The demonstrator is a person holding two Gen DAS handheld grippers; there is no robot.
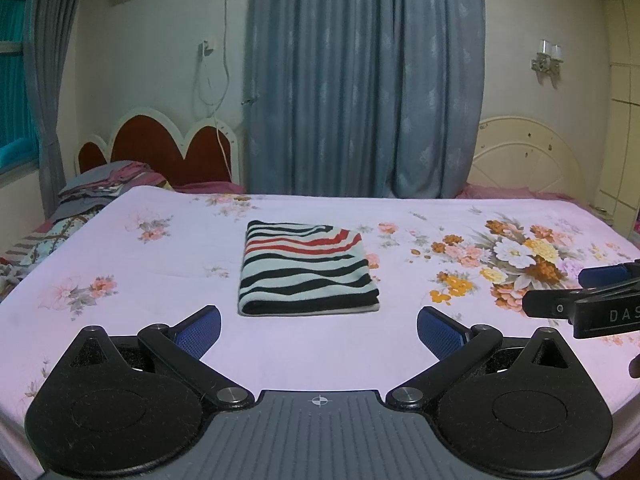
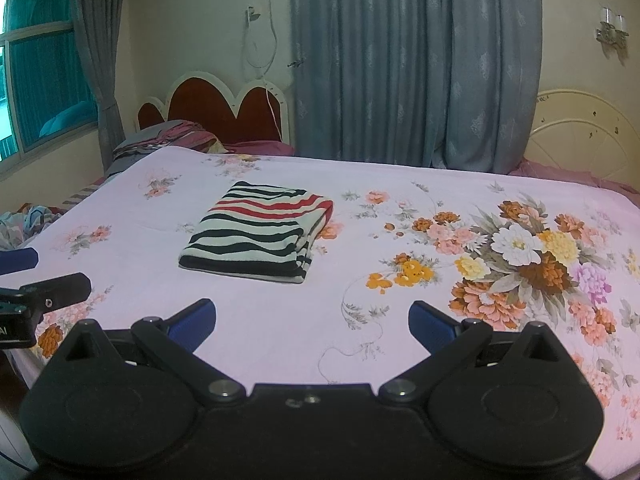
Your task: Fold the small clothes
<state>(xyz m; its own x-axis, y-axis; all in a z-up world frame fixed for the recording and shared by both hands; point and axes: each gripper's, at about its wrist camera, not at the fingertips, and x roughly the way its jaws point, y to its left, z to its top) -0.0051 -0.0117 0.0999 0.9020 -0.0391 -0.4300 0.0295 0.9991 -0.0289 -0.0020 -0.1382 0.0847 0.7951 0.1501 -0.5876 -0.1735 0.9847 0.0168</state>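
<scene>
A small garment with black, white and red stripes [image 1: 306, 270] lies folded into a neat rectangle on the pink floral sheet; it also shows in the right wrist view [image 2: 258, 234]. My left gripper [image 1: 319, 330] is open and empty, a short way in front of the garment's near edge. My right gripper [image 2: 312, 322] is open and empty, in front of the garment and to its right. The right gripper's fingers [image 1: 552, 304] show at the right edge of the left wrist view. The left gripper's fingers [image 2: 52, 292] show at the left edge of the right wrist view.
The bed [image 1: 160, 264] with the pink floral sheet fills the foreground. A pile of clothes and pillows [image 1: 100, 186] lies at the far left by a red headboard [image 1: 168, 148]. Blue curtains [image 1: 360, 80] hang behind. A cream headboard [image 1: 524, 156] stands at the far right.
</scene>
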